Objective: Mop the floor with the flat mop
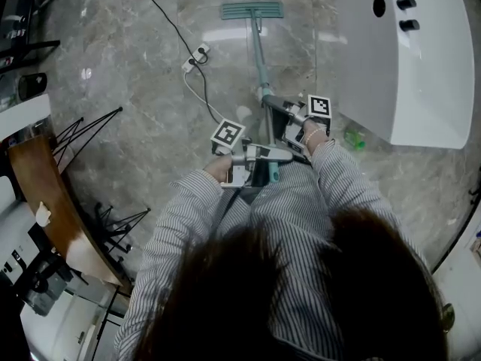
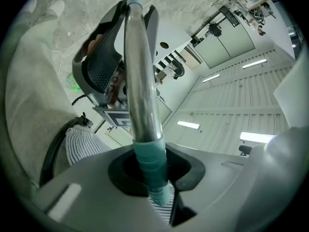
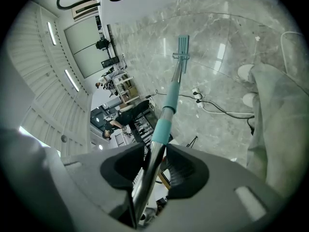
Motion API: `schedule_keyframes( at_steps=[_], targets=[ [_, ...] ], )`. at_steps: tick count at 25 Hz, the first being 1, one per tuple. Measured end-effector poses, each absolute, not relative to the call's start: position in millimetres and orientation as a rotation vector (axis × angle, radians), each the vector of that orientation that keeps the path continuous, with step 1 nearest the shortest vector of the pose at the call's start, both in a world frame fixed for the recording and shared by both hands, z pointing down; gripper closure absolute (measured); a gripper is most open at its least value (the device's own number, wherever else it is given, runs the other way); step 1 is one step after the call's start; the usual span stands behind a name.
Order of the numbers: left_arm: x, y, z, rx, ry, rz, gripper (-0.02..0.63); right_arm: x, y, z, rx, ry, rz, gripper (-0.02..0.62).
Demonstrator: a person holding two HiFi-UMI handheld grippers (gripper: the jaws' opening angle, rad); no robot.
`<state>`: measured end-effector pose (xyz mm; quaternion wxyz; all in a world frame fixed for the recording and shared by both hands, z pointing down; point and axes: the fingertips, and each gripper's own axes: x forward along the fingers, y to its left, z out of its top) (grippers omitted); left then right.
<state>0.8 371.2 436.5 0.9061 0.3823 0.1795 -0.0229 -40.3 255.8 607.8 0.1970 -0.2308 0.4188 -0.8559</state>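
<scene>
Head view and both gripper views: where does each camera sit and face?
Head view: on the person's head, looking steeply down at the floor and flat mop; striped sleeves, left gripper and right gripper show.
Left gripper view: rides the left gripper, looking along the mop handle toward the right gripper; a sleeve shows.
Right gripper view: rides the right gripper, looking down the handle to the mop head; shoes show.
Shared: the handle, with both grippers shut on it.

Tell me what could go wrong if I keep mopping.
The white power strip and its black cable lie on the grey floor left of the teal flat mop head; a leftward sweep might wet or snag them. The left hand-held gripper grips the teal end of the metal mop handle, so it might slip off.
</scene>
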Motion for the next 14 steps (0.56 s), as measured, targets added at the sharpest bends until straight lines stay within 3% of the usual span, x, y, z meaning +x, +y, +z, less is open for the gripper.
schedule_keyframes(
  at_steps=[14],
  targets=[
    [-4.9, 366.3, 430.4, 0.803, 0.368, -0.064, 0.546, -46.0, 252.9, 603.4, -0.64, 1.152, -2.355, 0.453]
  ],
)
